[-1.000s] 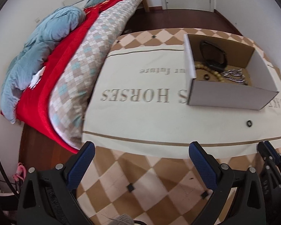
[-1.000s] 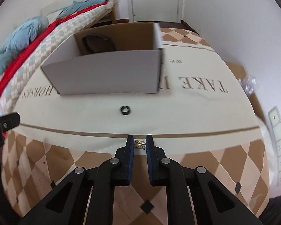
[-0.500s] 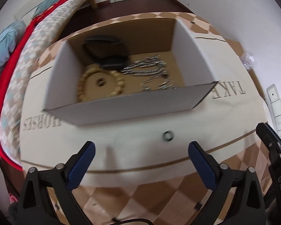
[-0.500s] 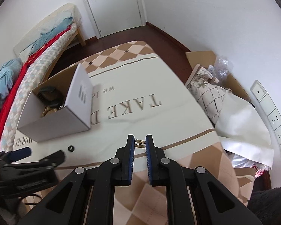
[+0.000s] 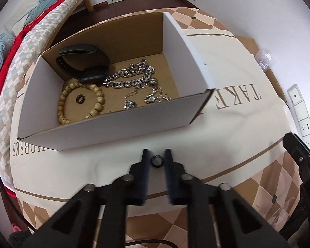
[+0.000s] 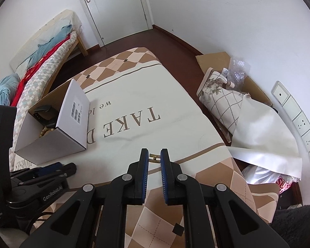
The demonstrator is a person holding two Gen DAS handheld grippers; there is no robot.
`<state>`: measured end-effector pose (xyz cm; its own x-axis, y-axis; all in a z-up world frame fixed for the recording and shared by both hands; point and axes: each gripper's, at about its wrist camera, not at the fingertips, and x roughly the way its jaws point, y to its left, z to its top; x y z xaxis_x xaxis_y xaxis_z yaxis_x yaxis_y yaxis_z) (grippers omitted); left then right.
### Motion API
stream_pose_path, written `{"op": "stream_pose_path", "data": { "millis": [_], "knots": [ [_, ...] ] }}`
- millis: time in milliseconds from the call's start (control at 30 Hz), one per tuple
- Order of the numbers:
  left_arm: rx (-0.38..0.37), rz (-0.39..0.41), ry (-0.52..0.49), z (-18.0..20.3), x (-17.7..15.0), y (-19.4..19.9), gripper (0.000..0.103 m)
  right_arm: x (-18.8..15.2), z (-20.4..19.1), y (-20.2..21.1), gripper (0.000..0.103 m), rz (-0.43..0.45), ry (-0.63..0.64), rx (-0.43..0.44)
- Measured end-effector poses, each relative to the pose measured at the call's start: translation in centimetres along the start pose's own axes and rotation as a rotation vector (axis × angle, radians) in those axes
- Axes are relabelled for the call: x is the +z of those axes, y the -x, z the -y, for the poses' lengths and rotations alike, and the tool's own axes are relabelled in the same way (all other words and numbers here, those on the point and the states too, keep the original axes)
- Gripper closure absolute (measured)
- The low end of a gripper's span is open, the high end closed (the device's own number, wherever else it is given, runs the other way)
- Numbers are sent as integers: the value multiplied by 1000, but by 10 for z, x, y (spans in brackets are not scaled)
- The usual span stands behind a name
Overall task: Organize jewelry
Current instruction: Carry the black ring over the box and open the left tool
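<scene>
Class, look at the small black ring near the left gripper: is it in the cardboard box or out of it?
Out. The black ring lies on the cloth in front of the cardboard box, between the left gripper fingers.

A table under a cream printed cloth carries an open cardboard box and a small dark ring just before it.

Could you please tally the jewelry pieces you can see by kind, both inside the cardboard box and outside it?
Dark rings: 2 (one in the box, one on the cloth between the left gripper fingers)
Wooden bead bracelets: 1
Black wristbands: 1
Silver chain pile: 1 tangle; separate pieces cannot be told
Small gold pieces: 1, in the right gripper
Total: 6
</scene>
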<state>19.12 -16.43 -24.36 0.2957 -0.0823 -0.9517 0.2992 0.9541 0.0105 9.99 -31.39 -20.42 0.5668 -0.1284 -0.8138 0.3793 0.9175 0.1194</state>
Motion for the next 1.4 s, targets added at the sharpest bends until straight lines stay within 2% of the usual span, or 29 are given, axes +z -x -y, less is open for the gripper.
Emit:
{"op": "stream_pose_path", "data": {
  "millis": [200, 400, 567, 667, 800, 967, 1133, 1333, 1400],
  "knots": [
    [-11, 14, 0, -2, -6, 7, 93, 4, -3, 9, 91, 22, -2, 8],
    [6, 76, -17, -14, -12, 38, 93, 15, -14, 28, 91, 57, 1, 52],
    [-6, 120, 38, -48, -5, 74, 93, 38, -38, 44, 91, 66, 33, 131],
    [19, 155, 75, -69, 8, 91, 93, 59, -61, 45, 91, 56, 66, 194],
    [50, 155, 126, -102, 36, 91, 93, 86, -98, 26, 91, -12, 92, 286],
    [23, 97, 207, -138, 65, 70, 93, 112, -132, -14, 91, -144, 96, 349],
    [-8, 35, 228, -151, 81, 48, 93, 122, -152, -48, 91, -234, 121, 332],
    [-2, 10, 232, -151, 89, 44, 89, 128, -164, -65, 89, -272, 145, 290],
    [7, 18, 232, -152, 90, 47, 89, 129, -164, -63, 79, -267, 142, 285]
  ]
}}
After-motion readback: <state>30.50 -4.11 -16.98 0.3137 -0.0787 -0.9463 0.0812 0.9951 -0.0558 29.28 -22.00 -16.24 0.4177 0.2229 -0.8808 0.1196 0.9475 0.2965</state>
